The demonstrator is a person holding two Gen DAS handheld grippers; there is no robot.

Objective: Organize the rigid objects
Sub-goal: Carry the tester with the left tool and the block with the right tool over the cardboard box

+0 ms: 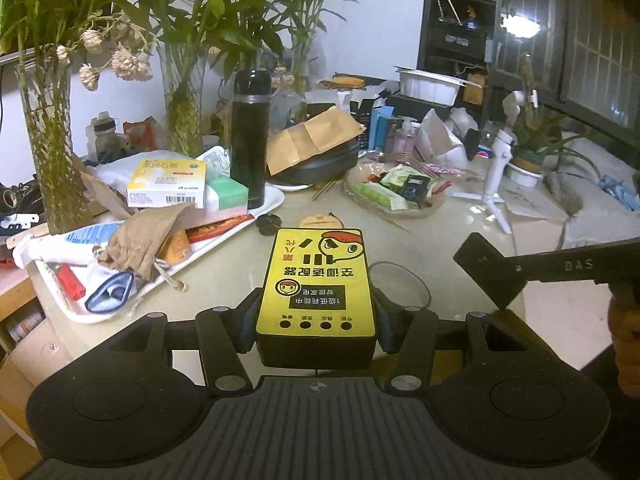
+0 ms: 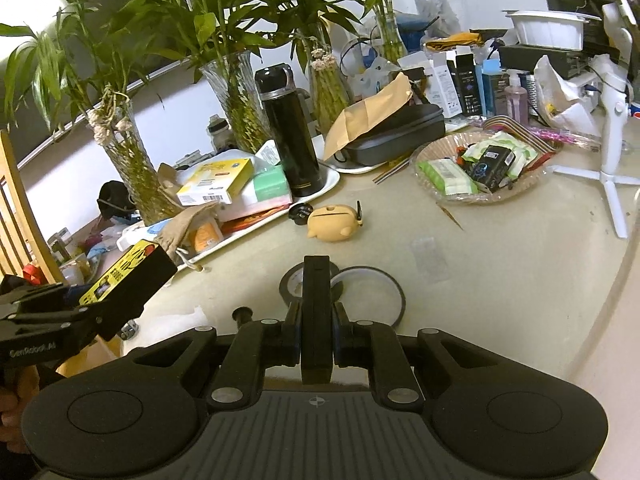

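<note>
Two grippers are carrying loads | left gripper [image 1: 316, 316] is clamping the yellow-faced box [image 1: 318, 280] between its pads, above the table [image 1: 460, 232] | right gripper [image 2: 316, 336] is pinching a thin black slab [image 2: 316, 312] edge-on | step: transport | next, likely: placing on the white tray [image 1: 256, 220] ahead-left, needing a bare spot.

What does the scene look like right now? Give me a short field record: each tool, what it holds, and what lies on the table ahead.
left tool: shut on yellow-topped black box, held above the table
right tool: shut on slim black object, held on edge
tape rolls: flat on the table just ahead of the right tool
white tray: left, piled with boxes, black flask standing at its far end
tan figurine: loose beside the tray
glass dish: right, holding packets
</note>
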